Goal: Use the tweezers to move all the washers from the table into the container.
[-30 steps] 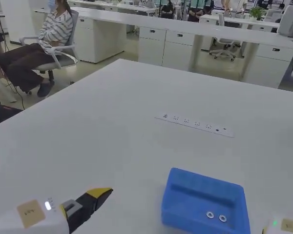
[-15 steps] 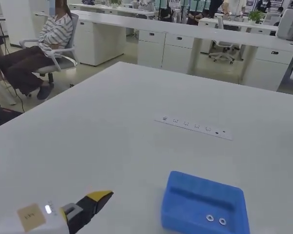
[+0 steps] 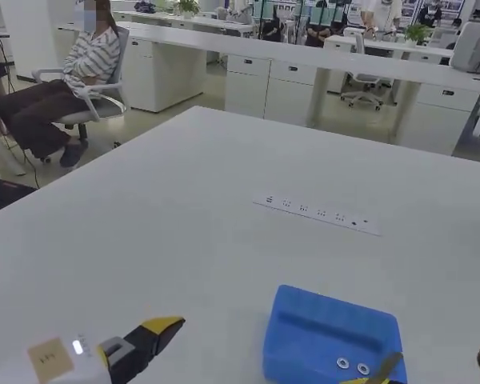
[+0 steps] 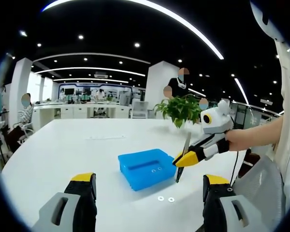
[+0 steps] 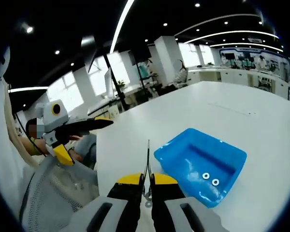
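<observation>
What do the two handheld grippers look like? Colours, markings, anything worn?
They match. The left gripper and right gripper have white bodies and black-and-grey fingers with yellow tips. In the head view, the left one carries a tan sticker and a small lit indicator. The person wears a white top; I can't make out a cuff.
</observation>
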